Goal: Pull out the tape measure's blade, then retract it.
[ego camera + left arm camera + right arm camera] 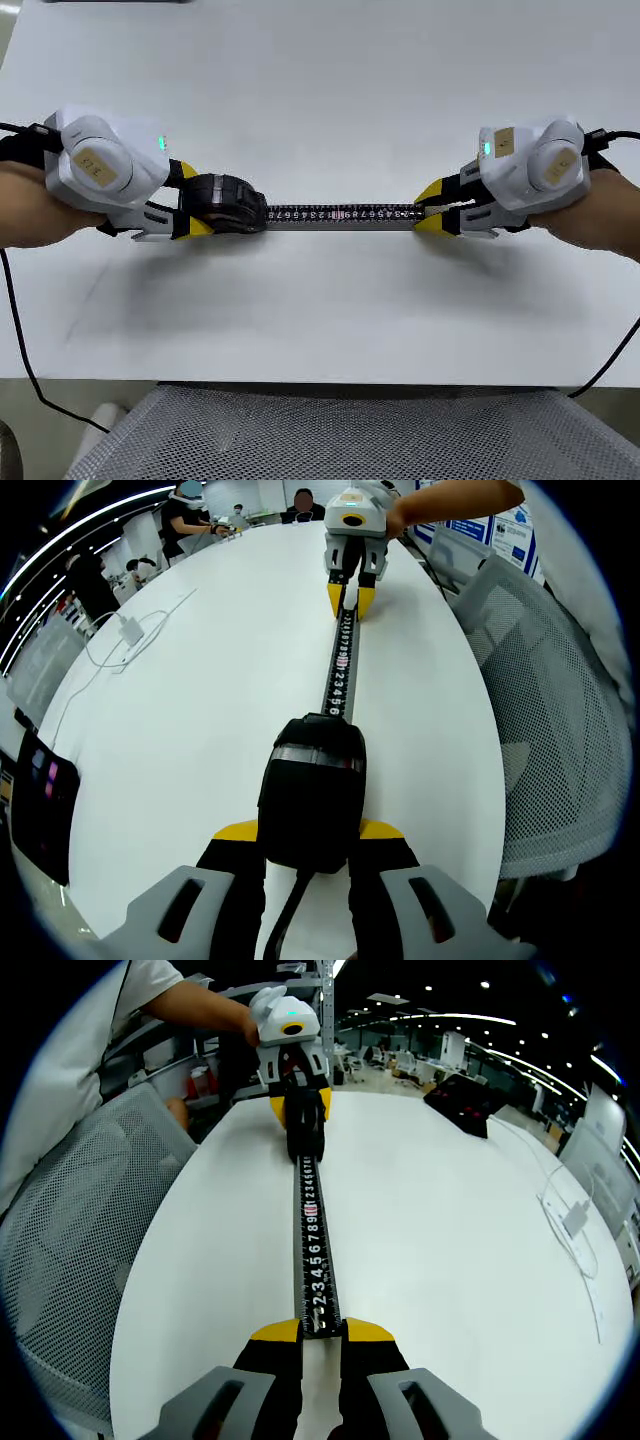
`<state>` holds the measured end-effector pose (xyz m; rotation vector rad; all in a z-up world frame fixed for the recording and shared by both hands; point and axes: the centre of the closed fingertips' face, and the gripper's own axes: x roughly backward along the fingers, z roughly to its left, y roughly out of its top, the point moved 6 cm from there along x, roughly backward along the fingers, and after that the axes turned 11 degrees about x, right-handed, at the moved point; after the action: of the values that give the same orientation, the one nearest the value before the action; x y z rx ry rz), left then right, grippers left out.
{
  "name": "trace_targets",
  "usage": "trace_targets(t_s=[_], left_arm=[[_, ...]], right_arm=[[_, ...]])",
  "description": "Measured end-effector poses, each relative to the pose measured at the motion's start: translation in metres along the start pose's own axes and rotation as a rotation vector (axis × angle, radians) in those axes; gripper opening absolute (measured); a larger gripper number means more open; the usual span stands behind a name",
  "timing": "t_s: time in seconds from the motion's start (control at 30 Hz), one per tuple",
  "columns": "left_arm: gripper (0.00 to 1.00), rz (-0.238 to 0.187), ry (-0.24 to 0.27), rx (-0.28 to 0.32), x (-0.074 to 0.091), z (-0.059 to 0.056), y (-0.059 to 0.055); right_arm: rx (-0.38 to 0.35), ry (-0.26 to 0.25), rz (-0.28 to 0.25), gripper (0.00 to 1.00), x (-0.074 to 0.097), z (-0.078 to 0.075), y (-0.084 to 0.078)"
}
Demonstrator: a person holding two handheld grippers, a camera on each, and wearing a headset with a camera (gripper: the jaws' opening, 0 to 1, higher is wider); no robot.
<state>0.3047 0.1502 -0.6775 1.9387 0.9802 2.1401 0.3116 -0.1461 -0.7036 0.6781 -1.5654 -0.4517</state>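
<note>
Half done, by the look: the left gripper [195, 200] clamps the black plastic tape measure case [228, 203] over the white table [320, 90], while the right gripper [432, 207] pinches the tip of the extended dark numbered blade [340, 214]. Retraction remains.

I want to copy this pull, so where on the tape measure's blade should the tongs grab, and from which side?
Grip the blade at its free tip, coming end-on from the side opposite the case. It is thin and stretched straight, so an in-line pinch, as the right tongs have, should pull without bending.
</note>
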Motion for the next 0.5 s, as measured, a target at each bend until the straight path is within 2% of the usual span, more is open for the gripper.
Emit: trace_targets(t_s=[0.5], left_arm=[[0.26,0.006,-0.004,-0.004,0.0002,0.0003,-0.0001]], right_arm=[[-0.009,0.0,0.016,0.09,0.0087,0.0017,-0.0105]])
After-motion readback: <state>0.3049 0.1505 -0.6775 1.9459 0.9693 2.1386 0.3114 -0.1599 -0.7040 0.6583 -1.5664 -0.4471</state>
